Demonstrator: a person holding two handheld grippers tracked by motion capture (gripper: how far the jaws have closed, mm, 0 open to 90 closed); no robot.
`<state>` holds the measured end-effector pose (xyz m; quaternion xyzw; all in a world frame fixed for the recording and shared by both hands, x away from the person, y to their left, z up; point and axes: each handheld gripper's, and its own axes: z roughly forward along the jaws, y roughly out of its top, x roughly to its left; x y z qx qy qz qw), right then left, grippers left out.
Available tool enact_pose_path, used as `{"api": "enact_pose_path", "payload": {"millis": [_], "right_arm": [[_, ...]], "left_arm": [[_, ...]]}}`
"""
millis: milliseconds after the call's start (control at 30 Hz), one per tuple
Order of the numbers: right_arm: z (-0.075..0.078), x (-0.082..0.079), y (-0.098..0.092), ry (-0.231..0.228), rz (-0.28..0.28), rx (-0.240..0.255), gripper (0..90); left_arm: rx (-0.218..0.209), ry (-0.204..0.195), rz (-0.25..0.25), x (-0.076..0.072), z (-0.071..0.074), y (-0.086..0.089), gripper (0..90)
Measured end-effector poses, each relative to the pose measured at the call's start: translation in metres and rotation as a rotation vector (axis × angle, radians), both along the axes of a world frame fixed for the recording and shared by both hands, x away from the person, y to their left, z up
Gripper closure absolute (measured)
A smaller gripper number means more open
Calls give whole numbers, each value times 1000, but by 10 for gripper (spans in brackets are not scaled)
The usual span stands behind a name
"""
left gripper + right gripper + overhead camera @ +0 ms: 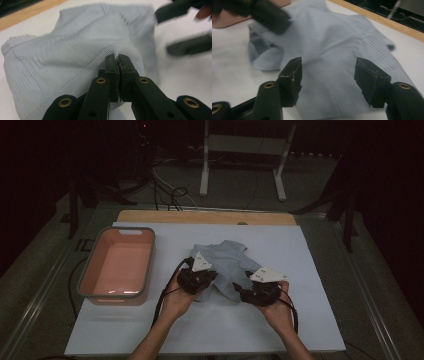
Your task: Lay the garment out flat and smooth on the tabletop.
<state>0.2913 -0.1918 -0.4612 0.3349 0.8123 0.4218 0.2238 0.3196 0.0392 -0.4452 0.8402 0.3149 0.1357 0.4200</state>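
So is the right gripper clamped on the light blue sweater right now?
No, the right gripper stands open, its jaws apart over the light blue sweater and not pressing on it.

From the high view, the near hem of the pale blue knitted garment [226, 265] is hidden beneath both black hand-held grippers and their grey plates. In the left gripper view, the garment's ribbed edge vanishes between the pinched jaws, the fabric runs off the frame's bottom, and the other black gripper [185, 30] at the upper right is badly blurred. In the right gripper view, the salmon-pink plastic tub [227, 21] is cut off at the top left corner, partly behind a smeared black jaw.
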Motion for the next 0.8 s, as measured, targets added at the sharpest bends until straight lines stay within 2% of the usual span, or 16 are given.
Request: {"api": "enact_pose_path", "payload": {"millis": [133, 267, 333, 367, 400, 467, 533, 633, 667, 733, 800], "right_arm": [[-2, 0, 10, 0, 11, -18, 322], [-1, -1, 21, -28, 17, -35, 257], [1, 0, 26, -44, 1, -44, 262], [3, 1, 27, -51, -6, -52, 299], [4, 2, 28, -56, -13, -59, 390], [6, 5, 27, -60, -11, -76, 645], [9, 6, 25, -49, -8, -70, 789], [12, 6, 23, -58, -10, -53, 847], [13, 7, 21, -71, -13, -67, 849], [16, 8, 18, -64, -37, -40, 850], [19, 10, 12, -65, -46, -35, 851]], "left_arm": [[-23, -23, -24, -1, 11, -7, 878], [-46, -27, -54, -1, 19, -17, 878], [-53, -31, -66, -2, 20, -20, 878], [-56, -33, -72, -3, 21, -21, 878], [-57, -36, -78, -4, 21, -22, 878], [-53, -39, -79, -4, 21, -23, 877], [-54, -42, -78, -4, 20, -21, 874], [-60, -46, -76, -4, 18, -17, 842], [-60, -49, -71, -5, 16, -15, 811], [-53, -56, -60, -8, 13, -9, 750], [-40, -65, -32, -11, 10, -2, 662]]}}
